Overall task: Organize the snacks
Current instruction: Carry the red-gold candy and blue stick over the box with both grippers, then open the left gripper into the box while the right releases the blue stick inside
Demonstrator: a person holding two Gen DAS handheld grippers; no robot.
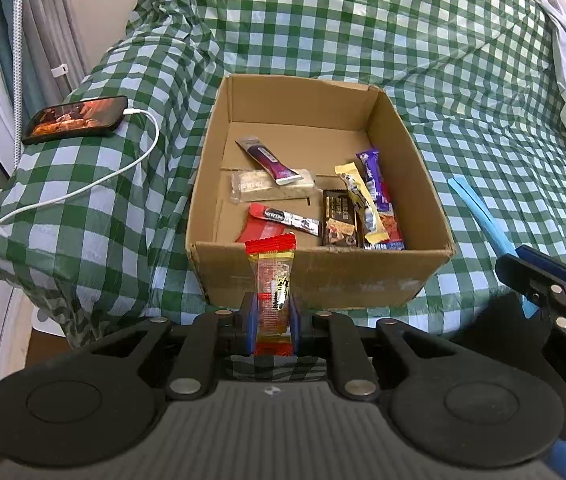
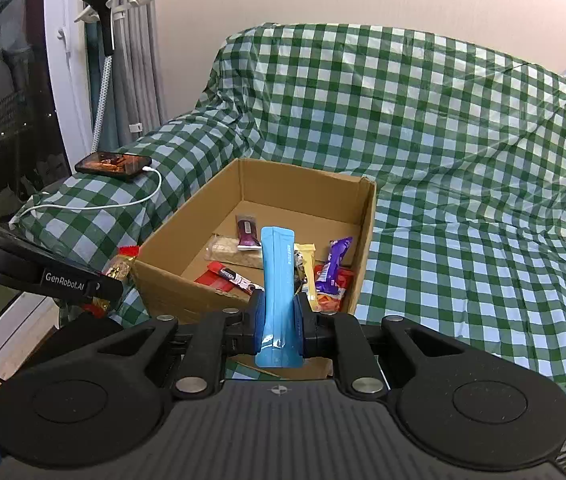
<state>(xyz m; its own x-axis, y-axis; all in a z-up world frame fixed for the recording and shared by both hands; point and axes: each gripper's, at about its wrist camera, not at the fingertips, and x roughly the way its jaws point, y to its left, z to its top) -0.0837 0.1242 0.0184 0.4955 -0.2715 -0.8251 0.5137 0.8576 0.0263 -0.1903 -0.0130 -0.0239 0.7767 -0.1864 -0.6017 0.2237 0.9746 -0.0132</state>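
Two grippers hold snacks: left gripper (image 1: 272,316) squeezes a crinkly bar (image 1: 273,280); right gripper (image 2: 280,320) pinches a soft blue pouch (image 2: 279,280) low down; both look light, near the box (image 1: 323,276).

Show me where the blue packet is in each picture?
Left wrist view: the blue packet sticks up at the far right edge, pinched in the right tongs, beside the cardboard box.
Right wrist view: the blue packet stands upright in the bottom middle, clamped in the right tongs, in front of the box.
Shared landmark: the cardboard box on the green checked cloth.
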